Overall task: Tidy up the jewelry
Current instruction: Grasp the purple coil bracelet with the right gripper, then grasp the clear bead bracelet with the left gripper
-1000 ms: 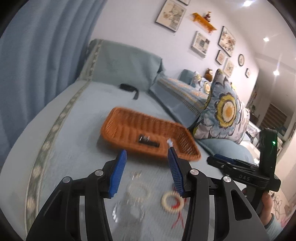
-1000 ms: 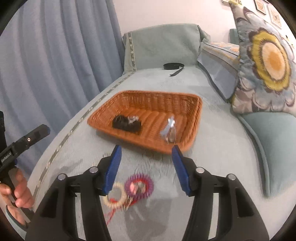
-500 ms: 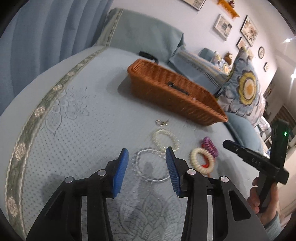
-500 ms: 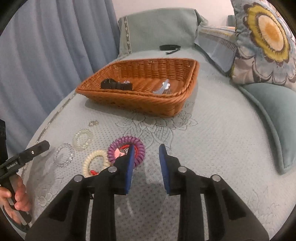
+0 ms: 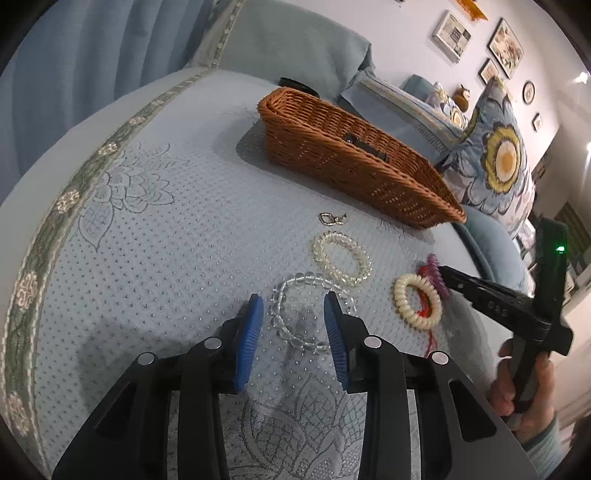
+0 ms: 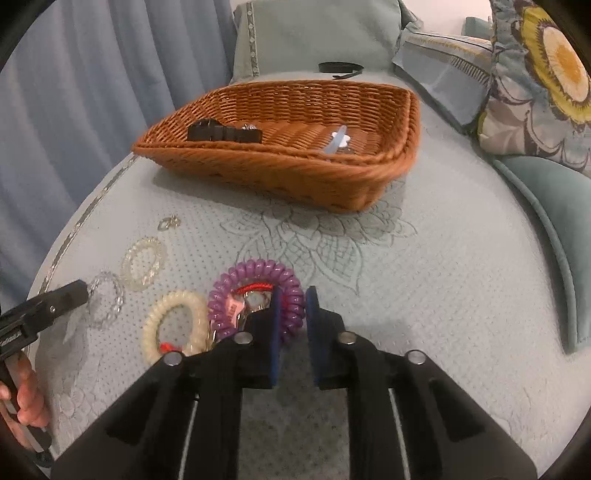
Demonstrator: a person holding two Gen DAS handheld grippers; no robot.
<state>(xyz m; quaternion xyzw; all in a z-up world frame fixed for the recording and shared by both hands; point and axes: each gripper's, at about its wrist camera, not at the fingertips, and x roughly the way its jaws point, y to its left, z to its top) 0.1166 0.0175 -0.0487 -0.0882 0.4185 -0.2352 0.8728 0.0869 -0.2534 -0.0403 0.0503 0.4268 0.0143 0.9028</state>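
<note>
Wicker basket (image 6: 295, 162) beyond, cream coil (image 6: 173, 321) touching purple coil (image 6: 258, 295), floral pillow (image 6: 546, 74) right

Both grippers, left gripper (image 5: 293, 319) and right gripper (image 6: 291, 325), have black frames with silver screws and ribbed blue jaws; bare-skinned hand (image 5: 524, 384) with pale striped cuff

Clear bead bracelet (image 5: 308, 310), purple coil bracelet (image 6: 258, 299) flat, basket (image 6: 295, 173) apparently half-filled

Blue curtain (image 5: 92, 55), framed pictures (image 5: 452, 35) — floral pillow (image 6: 546, 74)
</note>
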